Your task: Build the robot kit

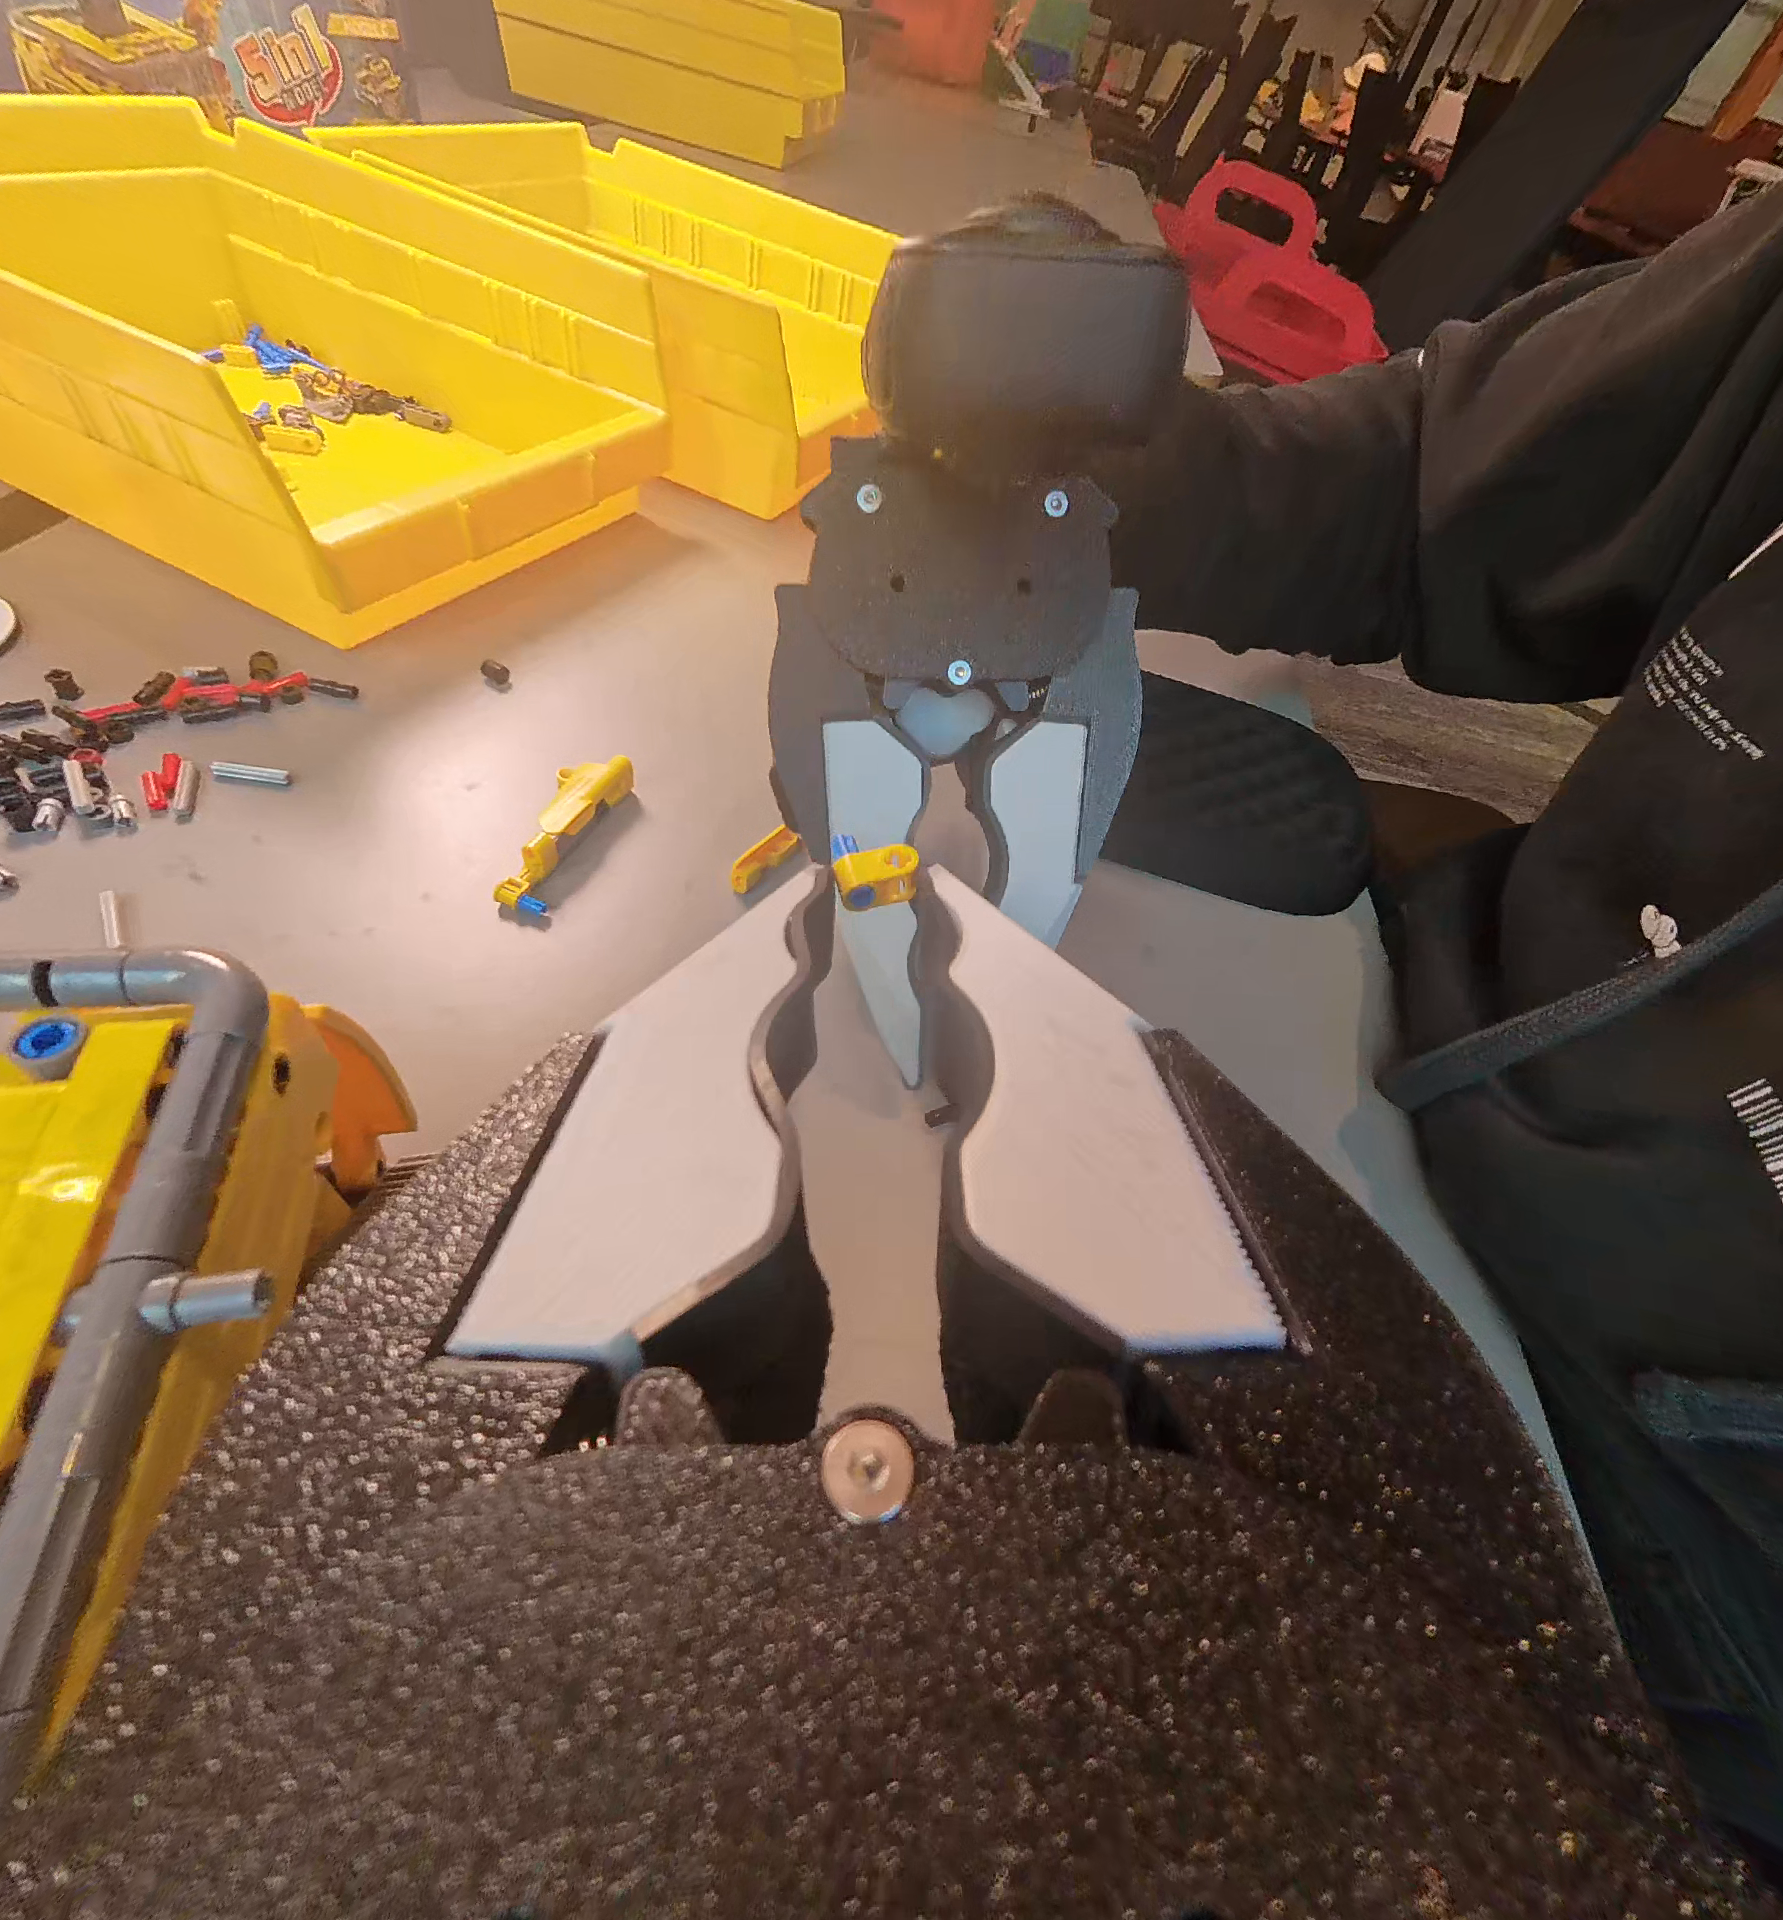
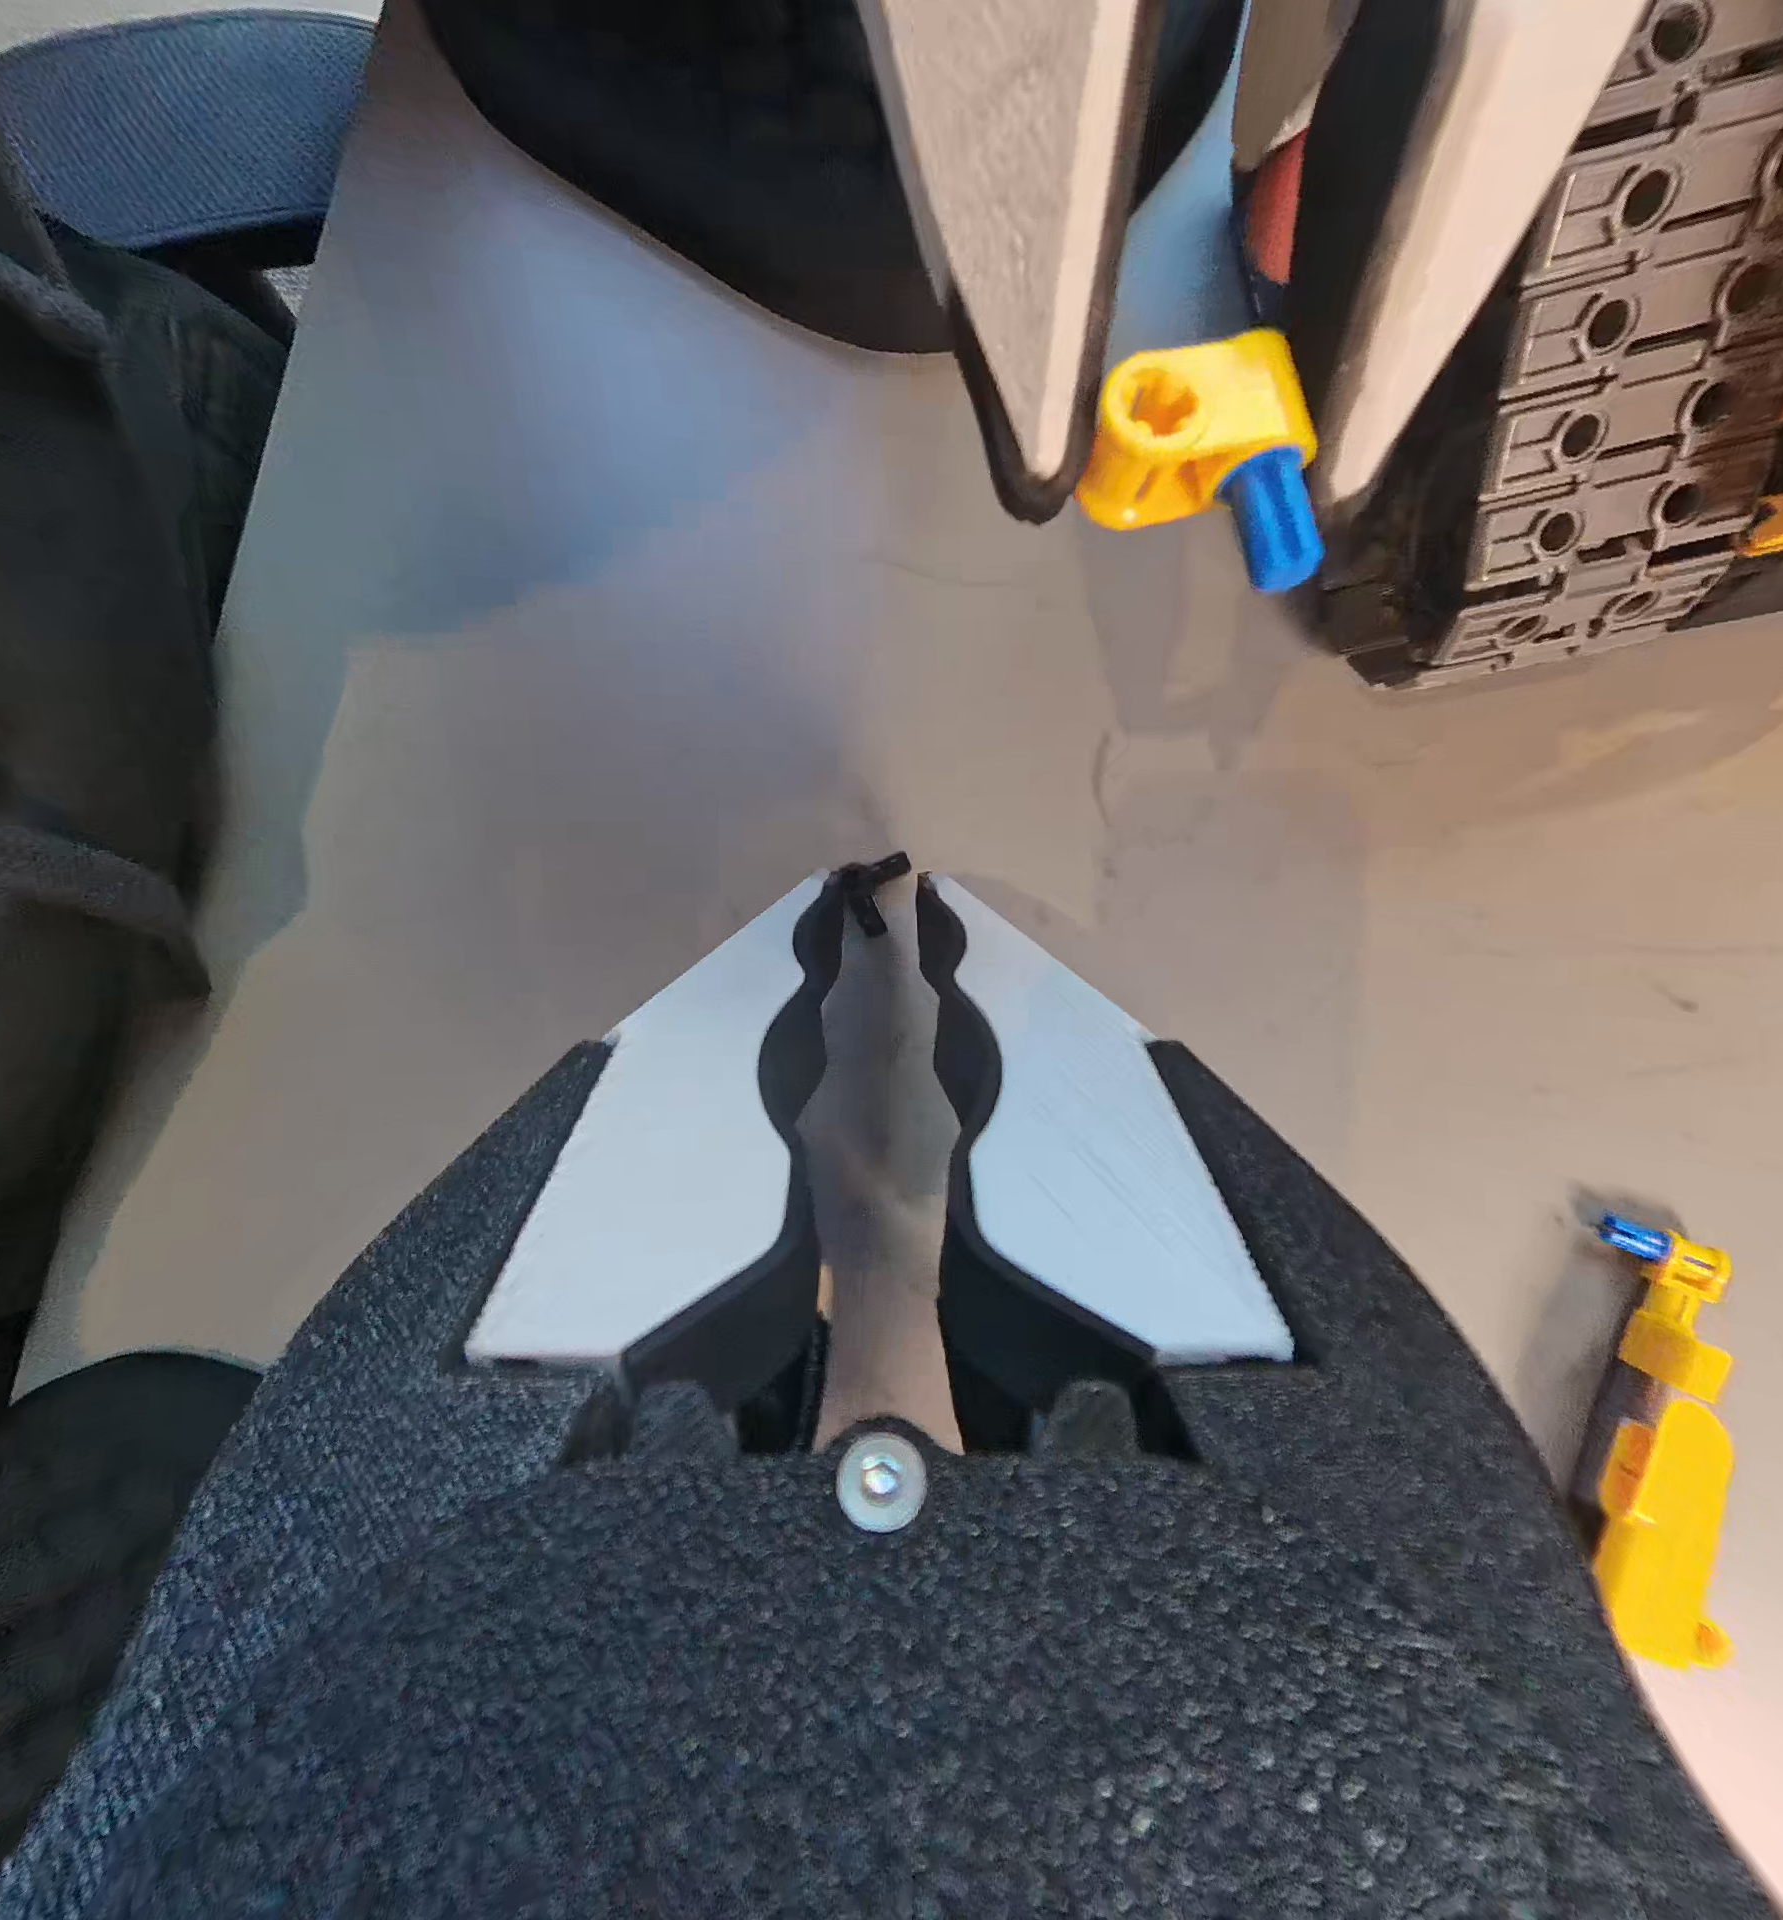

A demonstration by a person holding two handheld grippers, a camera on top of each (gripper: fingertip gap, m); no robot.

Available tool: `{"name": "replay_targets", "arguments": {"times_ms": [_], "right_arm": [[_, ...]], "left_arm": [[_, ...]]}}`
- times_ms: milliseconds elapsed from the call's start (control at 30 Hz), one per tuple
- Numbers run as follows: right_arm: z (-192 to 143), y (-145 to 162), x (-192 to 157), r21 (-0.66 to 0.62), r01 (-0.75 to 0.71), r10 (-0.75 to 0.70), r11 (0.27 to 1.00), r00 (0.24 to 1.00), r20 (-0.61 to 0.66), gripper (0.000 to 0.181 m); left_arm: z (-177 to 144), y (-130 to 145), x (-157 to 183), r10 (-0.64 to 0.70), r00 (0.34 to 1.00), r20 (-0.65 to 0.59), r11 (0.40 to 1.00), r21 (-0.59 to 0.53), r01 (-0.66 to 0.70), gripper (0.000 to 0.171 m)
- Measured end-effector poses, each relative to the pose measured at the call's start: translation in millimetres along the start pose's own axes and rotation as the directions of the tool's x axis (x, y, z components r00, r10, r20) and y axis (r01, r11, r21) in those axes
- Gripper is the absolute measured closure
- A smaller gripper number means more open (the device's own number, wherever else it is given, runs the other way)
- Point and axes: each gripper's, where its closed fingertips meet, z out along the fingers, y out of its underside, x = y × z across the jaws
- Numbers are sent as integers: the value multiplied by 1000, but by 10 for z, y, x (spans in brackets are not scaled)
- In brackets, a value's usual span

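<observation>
left gripper [image 1: 871, 883] pinched shut on yellow connector [image 1: 874, 871], blue pin [image 2: 1274, 525] seated | right gripper [image 2: 871, 883] nearly closed on small black pin [image 2: 871, 896] | advice: I'd align squarely, steady.

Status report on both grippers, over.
Left gripper shut on yellow connector with blue pin. Right gripper nearly closed, small black piece at one fingertip, grip unclear. Black beam model close beside left gripper.
</observation>
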Motion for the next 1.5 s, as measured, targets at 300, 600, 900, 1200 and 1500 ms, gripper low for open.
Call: {"name": "replay_targets", "arguments": {"times_ms": [300, 600, 900, 1200, 1500], "right_arm": [[70, 75, -25, -58, 45, -50, 997, 995, -88, 169], [60, 71, -79, -48, 137, -143, 989, 971, -190, 174], [69, -7, -141, -6, 234, -234, 972, 972, -27, 168], [120, -6, -191, -23, 85, -83, 996, 991, 102, 175], [10, 55, -39, 15, -134, 134, 991, 990, 32, 168]], "left_arm": [[-9, -29, 31, 14, 1000, 4, 1000, 3, -14, 157], [30, 7, 69, 7, 1000, -17, 1000, -14, -7, 157], [26, 24, 53, 4, 1000, -21, 1000, -19, -5, 157], [0, 10, 54, 9, 1000, -24, 1000, -13, -9, 157], [25, 42, 71, 12, 999, -30, 1000, -27, -13, 157]]}}
